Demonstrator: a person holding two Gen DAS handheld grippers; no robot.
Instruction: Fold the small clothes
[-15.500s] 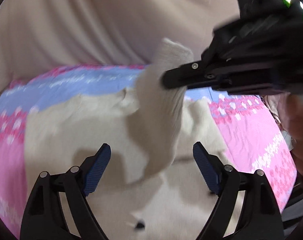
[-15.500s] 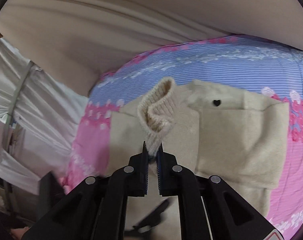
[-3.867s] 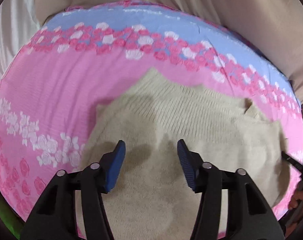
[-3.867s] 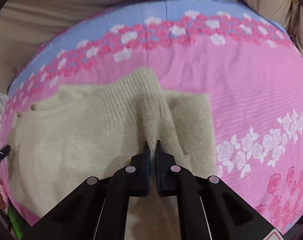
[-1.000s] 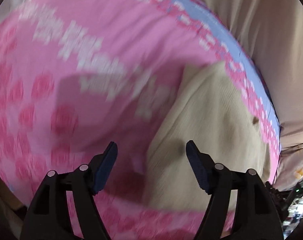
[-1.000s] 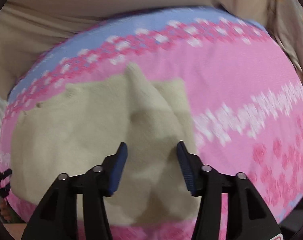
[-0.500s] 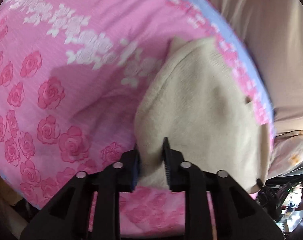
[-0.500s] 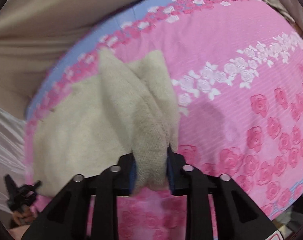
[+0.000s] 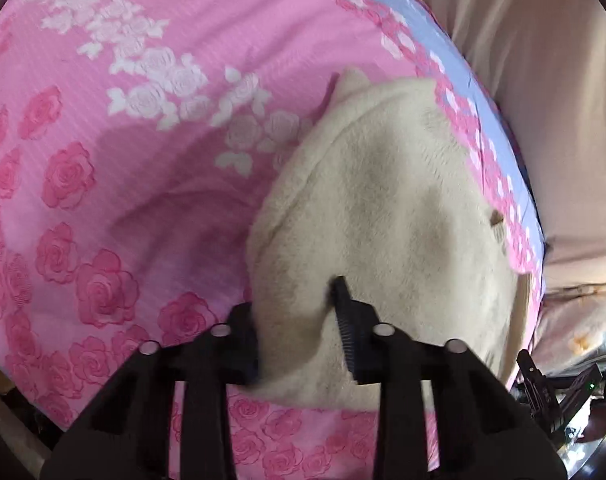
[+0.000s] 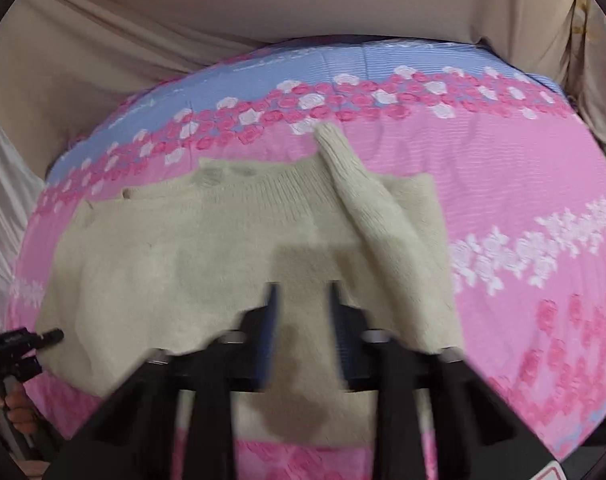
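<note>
A cream knit sweater [image 9: 395, 216] lies on a pink rose-print sheet [image 9: 103, 160]. In the left wrist view my left gripper [image 9: 299, 312] is shut on a bunched near edge of the sweater and lifts it slightly. In the right wrist view the sweater [image 10: 207, 248] spreads flat, with one sleeve [image 10: 359, 196] folded across it. My right gripper [image 10: 301, 312] is shut on the sweater's near hem. The left gripper's tip [image 10: 43, 338] shows at the sweater's left edge.
The sheet has a blue band [image 10: 343, 64] at the far side, with beige drapery [image 10: 263, 0] behind it. The bed's near edge runs just below both grippers. Clutter [image 9: 575, 352] lies off the bed's right side in the left wrist view.
Both grippers, open a second ago, have closed on the sweater's near edge. The right wrist view has swung back to face the sweater squarely, and the hem is lifted.
</note>
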